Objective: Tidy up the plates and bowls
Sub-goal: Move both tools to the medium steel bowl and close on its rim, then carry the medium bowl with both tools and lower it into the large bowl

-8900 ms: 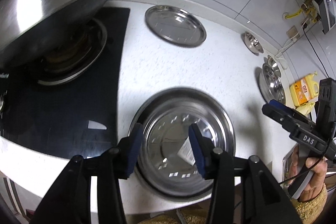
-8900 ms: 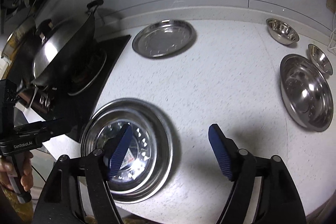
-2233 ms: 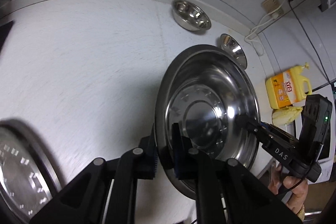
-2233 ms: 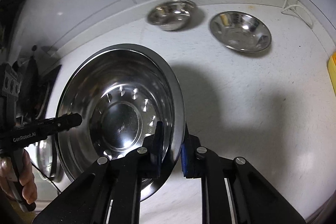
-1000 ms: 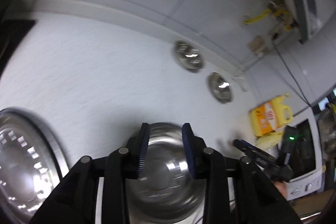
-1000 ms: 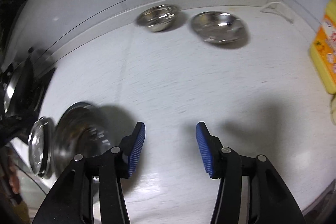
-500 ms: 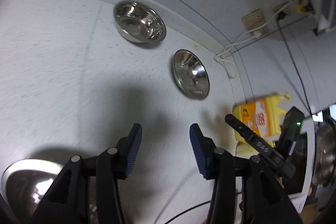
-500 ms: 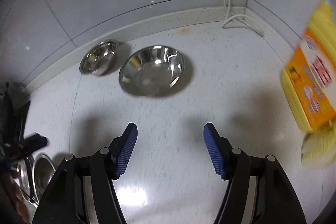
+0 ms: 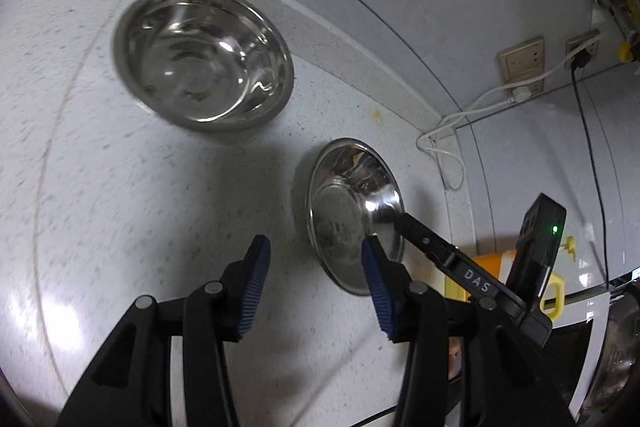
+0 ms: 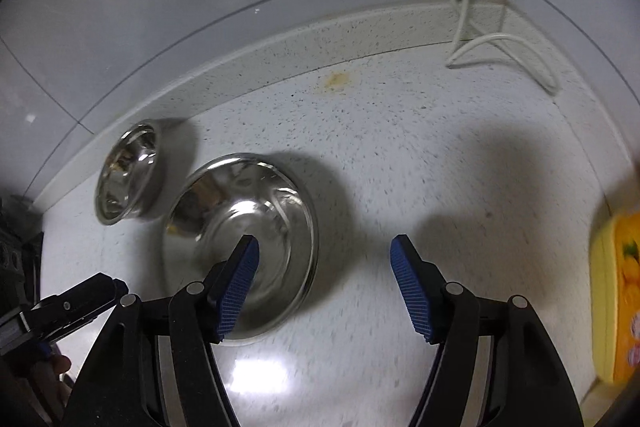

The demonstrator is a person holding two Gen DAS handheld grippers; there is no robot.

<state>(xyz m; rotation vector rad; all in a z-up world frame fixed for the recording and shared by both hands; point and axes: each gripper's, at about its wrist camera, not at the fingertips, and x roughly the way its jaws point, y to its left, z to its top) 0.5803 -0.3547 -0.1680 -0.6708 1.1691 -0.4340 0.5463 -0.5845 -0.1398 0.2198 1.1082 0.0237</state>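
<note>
Left jaws spread, empty, hovering over speckled white surface | wide shiny steel bowl rests beside smaller steel bowl | right jaws spread, empty: I should straddle its near rim squarely, then pinch.

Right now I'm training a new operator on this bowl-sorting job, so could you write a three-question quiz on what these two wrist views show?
1. True or false: the right tongs are shut on the wide shallow steel bowl.
2. How many steel bowls lie on the speckled white countertop in the right wrist view?
3. Which bowl is nearer the right tongs: A) the wide shallow one, B) the small deep steel bowl?

Key
1. False: both the right tongs and the left tongs are open and hold nothing.
2. Two.
3. A.
</note>
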